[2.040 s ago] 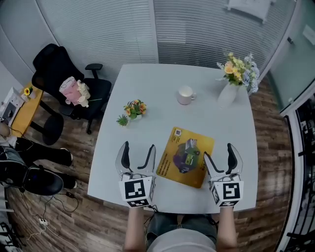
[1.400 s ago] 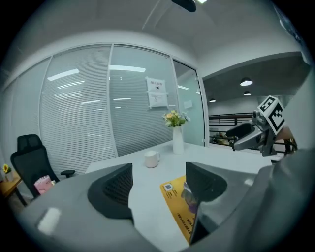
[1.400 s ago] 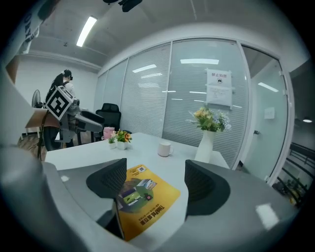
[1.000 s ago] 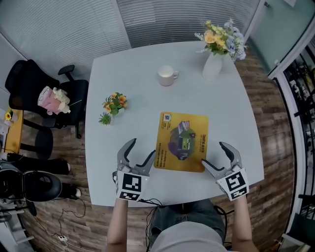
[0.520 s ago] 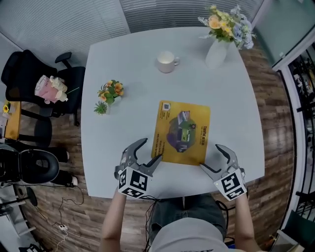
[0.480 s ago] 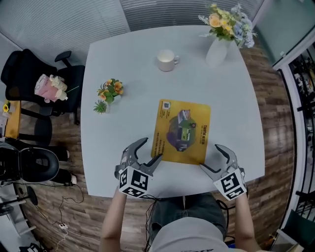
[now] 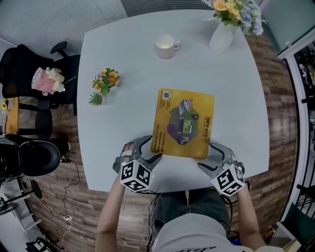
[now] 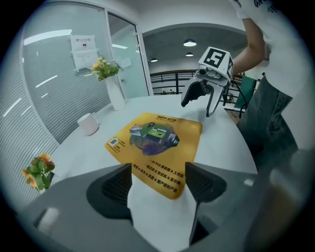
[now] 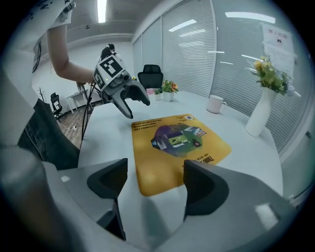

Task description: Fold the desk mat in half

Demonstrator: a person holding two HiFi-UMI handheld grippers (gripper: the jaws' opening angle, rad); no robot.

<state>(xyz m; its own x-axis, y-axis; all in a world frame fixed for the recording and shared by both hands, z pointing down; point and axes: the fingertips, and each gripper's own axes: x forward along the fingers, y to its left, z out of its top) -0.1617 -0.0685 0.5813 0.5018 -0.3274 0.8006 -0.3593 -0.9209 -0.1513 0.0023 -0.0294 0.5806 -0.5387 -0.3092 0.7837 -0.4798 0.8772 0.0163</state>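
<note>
on the white worktop (image 7: 123, 98) the yellow desk mat (image 7: 183, 123) lies flat, unfolded. left gripper (image 7: 145, 151) and right gripper (image 7: 205, 155) sit at its near corners, fingers spread apart, holding nothing. far corner: white vase (image 7: 221, 37) with flowers (image 7: 236, 10) in it.

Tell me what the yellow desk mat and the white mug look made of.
Desk mat: probably soft rubber or fabric-topped foam with a matte printed face; it lies thin and flat, with rounded corners. Mug: likely glazed ceramic, judging by its smooth, plain white surface.
</note>
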